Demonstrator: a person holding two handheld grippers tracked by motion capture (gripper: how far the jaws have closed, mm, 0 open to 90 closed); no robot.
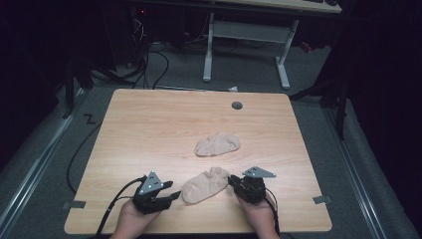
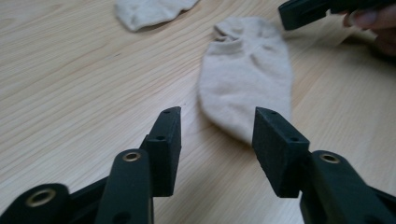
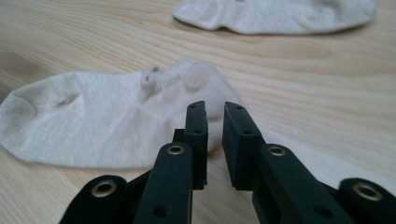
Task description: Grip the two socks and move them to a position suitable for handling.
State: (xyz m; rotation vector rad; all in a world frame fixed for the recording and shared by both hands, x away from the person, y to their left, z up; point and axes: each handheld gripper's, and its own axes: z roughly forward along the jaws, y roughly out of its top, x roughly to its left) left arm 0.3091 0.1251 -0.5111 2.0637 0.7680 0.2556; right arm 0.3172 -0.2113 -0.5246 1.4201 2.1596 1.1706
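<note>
**Near sock lies limp between the two grippers**

The near sock (image 1: 204, 184) lies flat on the table (image 1: 149, 129), the far sock (image 1: 217, 145) beyond; left gripper (image 1: 175, 195) spread by its toe; right gripper (image 1: 231, 179) nearly closed, empty, at its cuff; light, soft, floppy; likely best pinched at cuff and toe.

We look along our open left gripper (image 2: 217, 128) at a sock.

The near sock (image 2: 247, 74) lies at twelve o'clock, the second sock (image 2: 149, 11) at eleven, the right gripper (image 2: 308, 10) at one.

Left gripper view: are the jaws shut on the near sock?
No: the left gripper stands open, its jaws wide apart, short of the near sock.
</note>
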